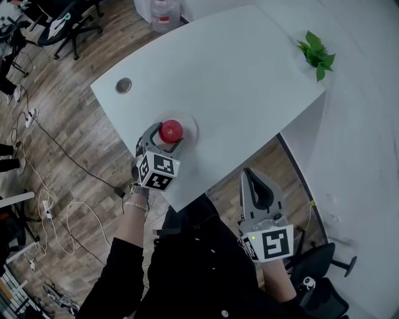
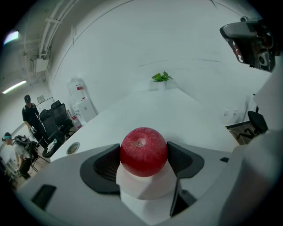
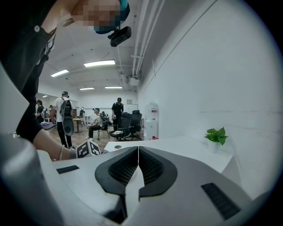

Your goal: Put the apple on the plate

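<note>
A red apple (image 1: 171, 131) rests over a white plate (image 1: 191, 128) near the front edge of the white table (image 1: 237, 75). My left gripper (image 1: 167, 141) reaches in from the front, its dark pads pressed against both sides of the apple. In the left gripper view the apple (image 2: 143, 151) fills the gap between the pads (image 2: 183, 161), stem end up. My right gripper (image 1: 250, 176) hangs off the table, in front of its edge and to the right. Its jaws are shut together with nothing between them, as the right gripper view shows (image 3: 138, 170).
A small green plant (image 1: 318, 53) stands at the table's far right corner. A round cable grommet (image 1: 123, 85) sits near the left edge. Office chairs (image 1: 65, 25), a water bottle (image 1: 165, 15) and floor cables (image 1: 43, 205) lie beyond. Several people (image 3: 64, 117) stand in the background.
</note>
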The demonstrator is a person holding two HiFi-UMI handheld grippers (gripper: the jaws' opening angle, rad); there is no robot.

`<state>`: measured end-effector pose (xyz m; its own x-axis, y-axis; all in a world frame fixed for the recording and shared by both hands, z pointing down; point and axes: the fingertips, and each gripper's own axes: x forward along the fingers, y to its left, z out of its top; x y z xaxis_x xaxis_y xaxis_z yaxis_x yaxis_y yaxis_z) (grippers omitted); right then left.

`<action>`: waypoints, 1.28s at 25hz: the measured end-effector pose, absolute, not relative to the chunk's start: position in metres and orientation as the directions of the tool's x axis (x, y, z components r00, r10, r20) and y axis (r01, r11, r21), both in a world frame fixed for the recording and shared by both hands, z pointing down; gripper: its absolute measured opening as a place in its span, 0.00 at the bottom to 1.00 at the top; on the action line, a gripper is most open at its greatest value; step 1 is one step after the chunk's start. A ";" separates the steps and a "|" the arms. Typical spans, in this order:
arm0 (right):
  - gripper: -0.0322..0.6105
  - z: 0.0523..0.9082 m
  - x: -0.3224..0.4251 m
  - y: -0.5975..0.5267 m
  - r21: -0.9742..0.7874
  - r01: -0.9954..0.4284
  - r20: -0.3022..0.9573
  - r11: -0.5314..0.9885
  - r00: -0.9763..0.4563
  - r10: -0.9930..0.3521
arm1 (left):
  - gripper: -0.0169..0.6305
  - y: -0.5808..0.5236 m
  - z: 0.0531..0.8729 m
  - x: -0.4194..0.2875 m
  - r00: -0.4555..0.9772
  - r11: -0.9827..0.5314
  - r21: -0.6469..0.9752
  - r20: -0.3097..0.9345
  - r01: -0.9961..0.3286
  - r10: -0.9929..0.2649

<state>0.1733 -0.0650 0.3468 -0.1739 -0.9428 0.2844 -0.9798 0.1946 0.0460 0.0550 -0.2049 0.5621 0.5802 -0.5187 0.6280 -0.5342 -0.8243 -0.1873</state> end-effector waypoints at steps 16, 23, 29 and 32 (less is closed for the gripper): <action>0.11 0.346 0.168 -0.060 0.057 -0.977 0.288 0.205 -0.180 -0.940 | 0.56 -0.208 0.563 0.052 0.573 -0.784 -0.139 0.608 -0.605 -0.550; 0.11 0.346 0.164 -0.057 0.059 -0.976 0.290 0.211 -0.185 -0.939 | 0.56 -0.203 0.564 0.054 0.565 -0.803 -0.182 0.623 -0.567 -0.540; 0.11 0.346 0.161 -0.057 0.060 -0.975 0.289 0.216 -0.190 -0.938 | 0.56 -0.202 0.561 0.053 0.571 -0.803 -0.173 0.619 -0.570 -0.539; 0.11 0.345 0.161 -0.056 0.060 -0.974 0.289 0.217 -0.191 -0.938 | 0.56 -0.199 0.559 0.053 0.577 -0.805 -0.169 0.616 -0.569 -0.537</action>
